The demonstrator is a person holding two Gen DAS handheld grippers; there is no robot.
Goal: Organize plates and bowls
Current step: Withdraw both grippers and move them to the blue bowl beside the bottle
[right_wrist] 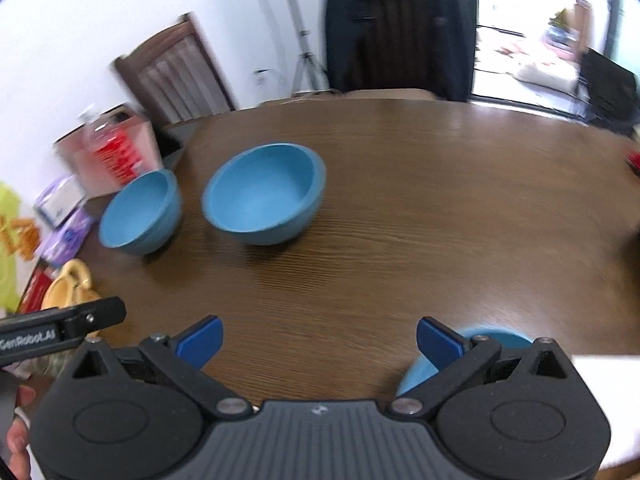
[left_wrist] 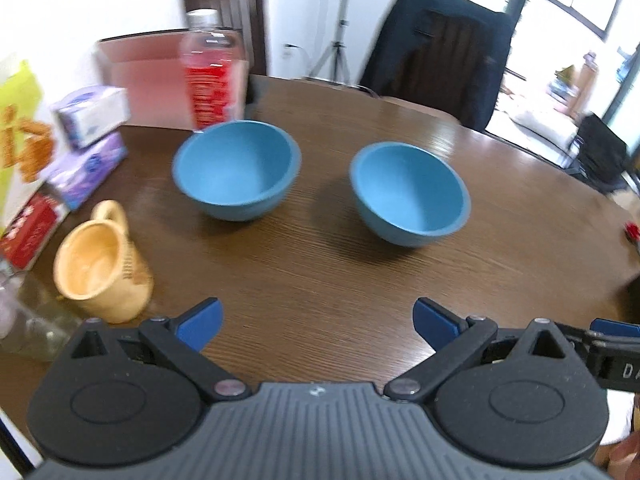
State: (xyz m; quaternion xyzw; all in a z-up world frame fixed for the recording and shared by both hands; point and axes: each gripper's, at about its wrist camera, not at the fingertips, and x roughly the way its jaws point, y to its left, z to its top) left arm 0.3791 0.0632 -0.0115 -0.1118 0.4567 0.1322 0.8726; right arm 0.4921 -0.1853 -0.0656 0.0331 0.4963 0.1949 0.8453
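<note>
Two blue bowls stand upright and apart on the brown round table [left_wrist: 320,264]. In the left wrist view they are the left bowl [left_wrist: 236,168] and the right bowl [left_wrist: 408,194]. In the right wrist view they are the left bowl [right_wrist: 140,212] and the right bowl [right_wrist: 266,194]. A third blue dish [right_wrist: 492,340] shows partly behind the right gripper's right finger; its shape is hidden. My left gripper [left_wrist: 318,322] is open and empty, short of both bowls. My right gripper [right_wrist: 320,340] is open and empty above the table [right_wrist: 400,240].
A yellow mug [left_wrist: 100,268] stands at the near left. A clear bottle with a red label [left_wrist: 214,72], a pink box [left_wrist: 148,80], tissue packs [left_wrist: 90,116] and snack boxes crowd the left edge. Two chairs [left_wrist: 440,52] stand behind the table.
</note>
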